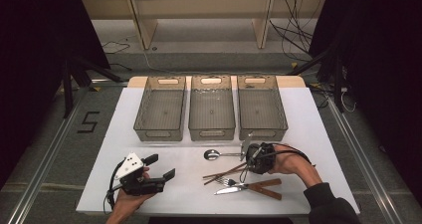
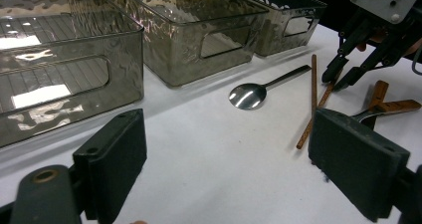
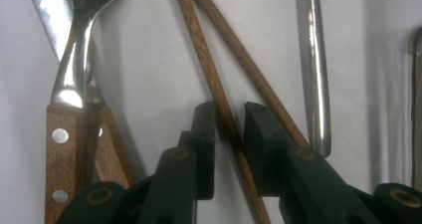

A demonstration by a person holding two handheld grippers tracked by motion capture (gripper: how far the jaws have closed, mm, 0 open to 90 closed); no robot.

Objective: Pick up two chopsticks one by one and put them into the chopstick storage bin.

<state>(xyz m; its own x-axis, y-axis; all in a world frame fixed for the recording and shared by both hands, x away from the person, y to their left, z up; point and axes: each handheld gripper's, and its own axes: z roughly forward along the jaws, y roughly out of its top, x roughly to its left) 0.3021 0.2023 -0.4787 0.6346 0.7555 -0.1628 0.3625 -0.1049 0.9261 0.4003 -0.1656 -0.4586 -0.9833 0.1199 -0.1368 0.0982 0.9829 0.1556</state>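
Observation:
My right gripper point(image 1: 245, 170) point(image 3: 230, 129) points down at two crossed brown chopsticks point(image 1: 221, 175) point(image 3: 209, 59) on the white table. One chopstick runs between its jaws, which stand narrowly apart; the left pad is at the stick and a thin gap shows at the right pad. A steel spoon point(image 1: 214, 155) point(image 2: 247, 94) lies just beyond, its handle point(image 3: 313, 59) beside the jaws. A fork point(image 1: 231, 182) point(image 3: 74, 69) and a knife point(image 1: 249, 186), both wooden-handled, lie crossed nearer the front. My left gripper point(image 1: 161, 167) point(image 2: 234, 174) hovers at front left, jaws wide open around nothing. The left gripper view shows the right gripper point(image 2: 340, 79) over the chopsticks point(image 2: 313, 84).
Three smoky clear bins point(image 1: 157, 133) point(image 1: 211, 133) point(image 1: 263, 132) stand side by side across the back of the white table point(image 1: 189, 194), all without contents. Bare table lies between the left gripper and the cutlery. Floor, cables and dark stands surround the table.

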